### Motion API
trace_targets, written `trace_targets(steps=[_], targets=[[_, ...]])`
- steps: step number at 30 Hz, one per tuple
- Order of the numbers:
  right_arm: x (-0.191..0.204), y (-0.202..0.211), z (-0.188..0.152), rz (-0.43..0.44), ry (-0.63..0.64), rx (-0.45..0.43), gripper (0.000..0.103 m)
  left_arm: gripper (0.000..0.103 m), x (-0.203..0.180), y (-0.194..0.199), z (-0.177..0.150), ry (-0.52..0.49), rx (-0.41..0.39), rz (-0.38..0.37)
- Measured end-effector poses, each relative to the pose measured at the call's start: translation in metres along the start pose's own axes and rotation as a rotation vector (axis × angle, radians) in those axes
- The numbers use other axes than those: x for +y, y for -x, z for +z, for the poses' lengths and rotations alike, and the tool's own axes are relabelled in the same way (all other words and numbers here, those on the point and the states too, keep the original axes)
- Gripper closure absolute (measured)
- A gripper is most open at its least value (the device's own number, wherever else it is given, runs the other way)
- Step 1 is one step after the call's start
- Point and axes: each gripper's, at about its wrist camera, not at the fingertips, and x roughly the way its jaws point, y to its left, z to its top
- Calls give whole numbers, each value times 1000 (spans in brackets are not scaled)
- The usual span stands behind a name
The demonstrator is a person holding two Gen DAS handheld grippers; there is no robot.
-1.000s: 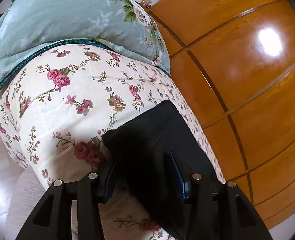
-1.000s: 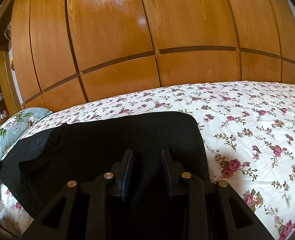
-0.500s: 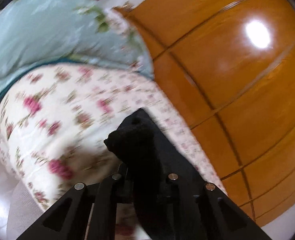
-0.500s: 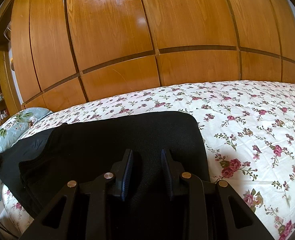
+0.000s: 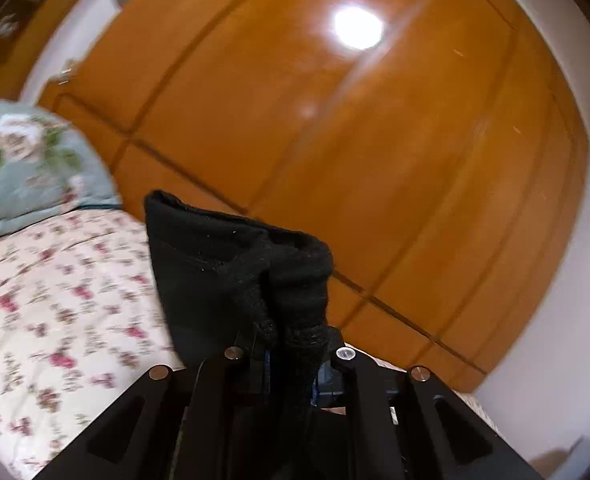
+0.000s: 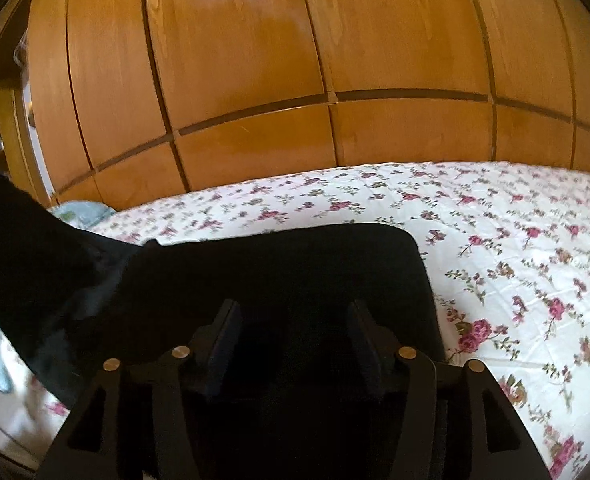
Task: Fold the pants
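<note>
While one pair of black pants (image 6: 279, 276) lies on the bed (image 6: 515, 240), my left gripper (image 5: 291, 356) pinches its raised end; my right gripper (image 6: 295, 336) gapes wide above. Only left view shows the pillow (image 5: 27, 164) clearly.

A warm, moderately bright room light is being thrown back as a round white glare spot by the glossy wooden wardrobe (image 5: 375, 140), upper centre of the left wrist view, and again at the top edge of the right wrist view. Straight panel seams are being bent into arcs by the fisheye lens, and the corners are being cut off by dark vignetting. The floral bedsheet (image 5: 55, 300) and the pillow (image 5: 23, 160) are being smeared by motion blur at the left. Detail in the black pants (image 6: 295, 272) is being lost to shadow.
</note>
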Motion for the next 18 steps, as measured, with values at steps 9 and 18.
trace_targets(steps=[9, 18], targets=[[-3, 12, 12, 107, -99, 17, 40, 91, -89, -35, -40, -186, 145, -232], [-18, 21, 24, 293, -256, -5, 31, 91, -133, -87, -119, -312, 373, -292]])
